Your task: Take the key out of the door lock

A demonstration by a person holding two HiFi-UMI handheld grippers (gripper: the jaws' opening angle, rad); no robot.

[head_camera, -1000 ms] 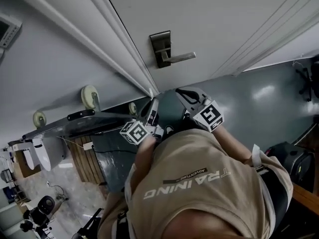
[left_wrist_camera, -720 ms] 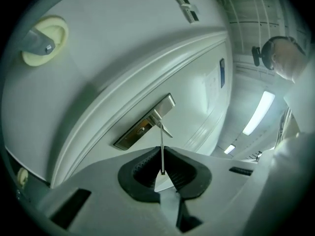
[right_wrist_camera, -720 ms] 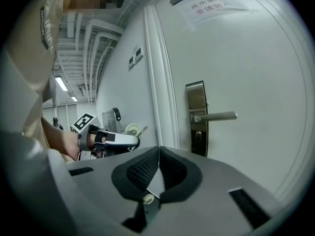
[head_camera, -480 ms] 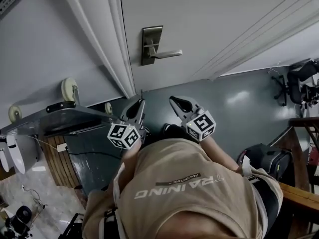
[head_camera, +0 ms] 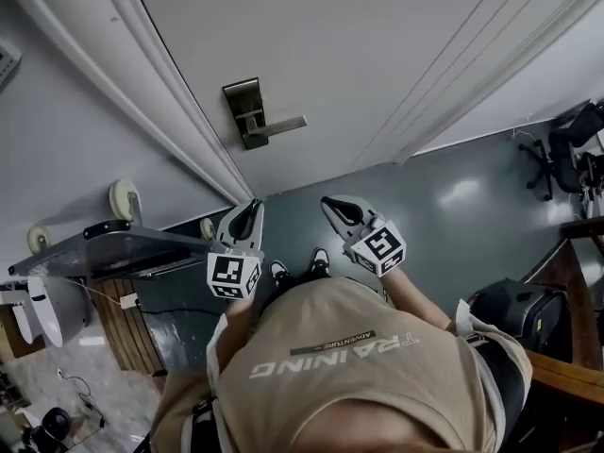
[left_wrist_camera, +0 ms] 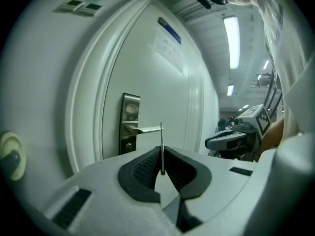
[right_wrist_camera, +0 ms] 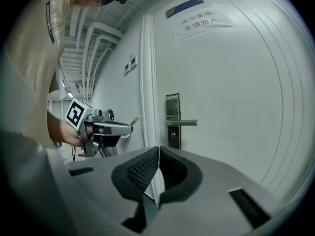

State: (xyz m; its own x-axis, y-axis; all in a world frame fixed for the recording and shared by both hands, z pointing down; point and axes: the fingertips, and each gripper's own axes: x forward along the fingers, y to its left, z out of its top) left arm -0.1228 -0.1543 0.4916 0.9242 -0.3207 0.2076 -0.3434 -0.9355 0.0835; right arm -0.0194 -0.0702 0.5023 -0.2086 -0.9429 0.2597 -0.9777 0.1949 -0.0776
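Little has moved since the earlier frame, only the lock plate point(head_camera: 244, 111) drifting leftward in the head view. At left, the left tool point(left_wrist_camera: 162, 157) is clenched on the key point(left_wrist_camera: 161, 136), which stands edge-on, well clear of the door. At right, the right tool point(right_wrist_camera: 159, 167) is clenched on nothing. Extraction looks done. The next move, I judge, calls for keeping that firm pinch while carrying the key away.
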